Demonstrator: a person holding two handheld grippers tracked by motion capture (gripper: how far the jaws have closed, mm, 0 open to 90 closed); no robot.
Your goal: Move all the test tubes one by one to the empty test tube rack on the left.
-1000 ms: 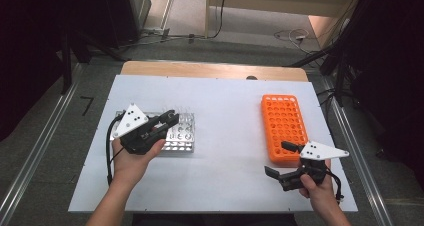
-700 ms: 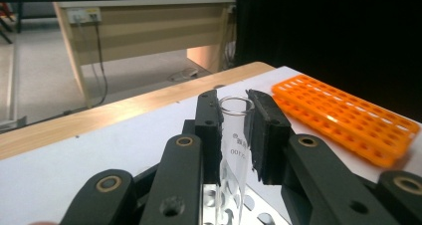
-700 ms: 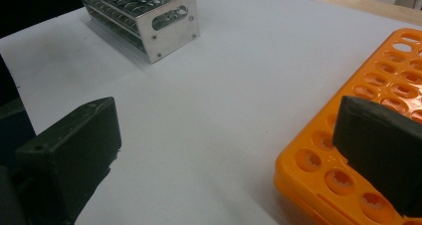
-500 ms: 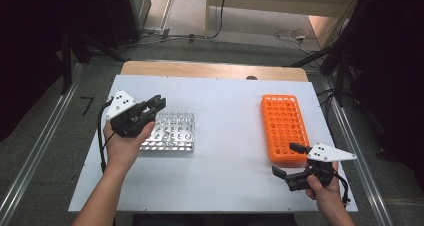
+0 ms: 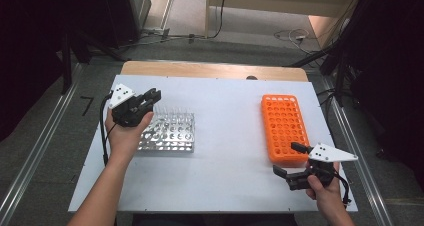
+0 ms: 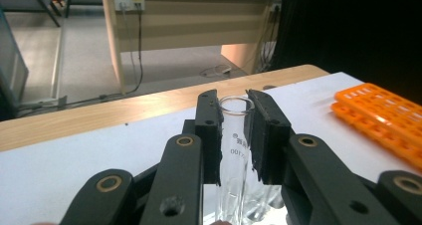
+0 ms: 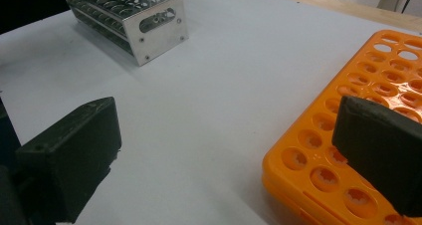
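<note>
The step in hand looks like moving a glass tube from the metal rack [image 5: 170, 132] to the orange rack [image 5: 285, 127]. The left claw [image 6: 233, 130] is clamped on the glass tube [image 6: 232, 150], squeezing it near its open top. The tube stands straight up between the two black jaws, and its lower part goes down toward more glass tubes [image 6: 259, 202] in the metal rack right under it. I cannot tell if its bottom end is out of its hole yet.

In the high view the left claw [image 5: 150, 97] is over the far left corner of the metal rack, on the left side of the tabletop [image 5: 225, 111]. The orange rack lies well apart, on the right side.

The right claw [image 5: 290, 160] waits at the near end of the orange rack. Its jaws are wide apart and hold nothing.

Next, I think the left claw must keep the tube straight, lift it clear, and carry it across to an empty hole in the orange rack without squeezing the glass too hard.
</note>
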